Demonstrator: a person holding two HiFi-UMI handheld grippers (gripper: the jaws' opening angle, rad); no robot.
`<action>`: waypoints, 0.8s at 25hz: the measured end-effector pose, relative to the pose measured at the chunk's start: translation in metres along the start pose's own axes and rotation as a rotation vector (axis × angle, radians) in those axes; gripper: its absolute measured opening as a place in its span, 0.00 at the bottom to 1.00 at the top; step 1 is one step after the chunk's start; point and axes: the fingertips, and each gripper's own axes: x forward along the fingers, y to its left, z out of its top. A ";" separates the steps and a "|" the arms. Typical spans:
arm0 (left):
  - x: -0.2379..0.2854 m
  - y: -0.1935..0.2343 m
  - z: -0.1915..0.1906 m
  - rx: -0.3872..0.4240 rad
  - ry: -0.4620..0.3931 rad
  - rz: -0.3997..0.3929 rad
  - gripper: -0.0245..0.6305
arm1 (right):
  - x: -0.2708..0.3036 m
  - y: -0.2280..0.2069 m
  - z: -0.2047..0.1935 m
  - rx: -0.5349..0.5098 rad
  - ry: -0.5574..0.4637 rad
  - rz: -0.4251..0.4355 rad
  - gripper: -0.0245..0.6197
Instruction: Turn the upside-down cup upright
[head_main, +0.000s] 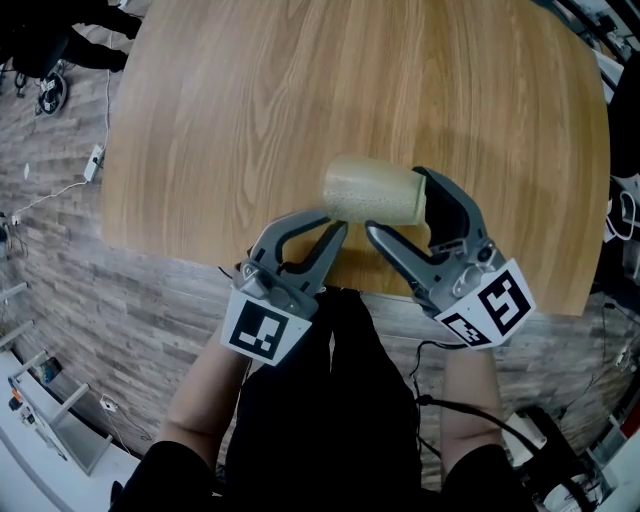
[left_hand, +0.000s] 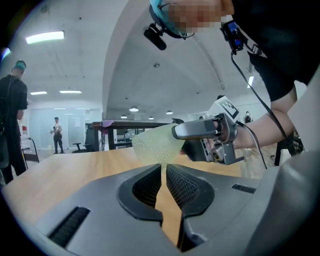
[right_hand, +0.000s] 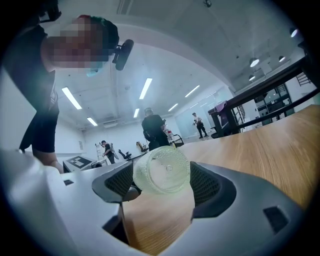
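A translucent, dimpled pale-green cup (head_main: 372, 190) lies on its side just above the wooden table (head_main: 250, 100), near its front edge. My right gripper (head_main: 393, 200) is shut on the cup's base end, one jaw on each side. In the right gripper view the cup's round bottom (right_hand: 161, 170) faces the camera between the pads of the right gripper (right_hand: 162, 176). My left gripper (head_main: 338, 222) meets the cup's other end from the lower left. In the left gripper view the thin wall of the cup (left_hand: 152, 145) runs down between the nearly closed jaws of the left gripper (left_hand: 163, 169), which pinch it.
The table's front edge (head_main: 300, 275) runs right under both grippers, with brick-patterned floor (head_main: 60, 250) and cables to the left. In the gripper views, several people (right_hand: 154, 131) stand far off in the hall, beside a dark table (left_hand: 125, 131).
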 end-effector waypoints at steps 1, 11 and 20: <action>0.000 0.001 0.000 0.011 0.003 0.003 0.10 | -0.001 -0.001 0.000 -0.005 0.001 -0.005 0.50; -0.002 0.011 -0.008 0.031 0.035 0.024 0.06 | 0.000 -0.012 -0.013 0.004 0.034 -0.051 0.50; -0.001 0.008 -0.008 0.051 0.106 -0.027 0.06 | 0.002 -0.015 -0.048 -0.358 0.264 -0.084 0.50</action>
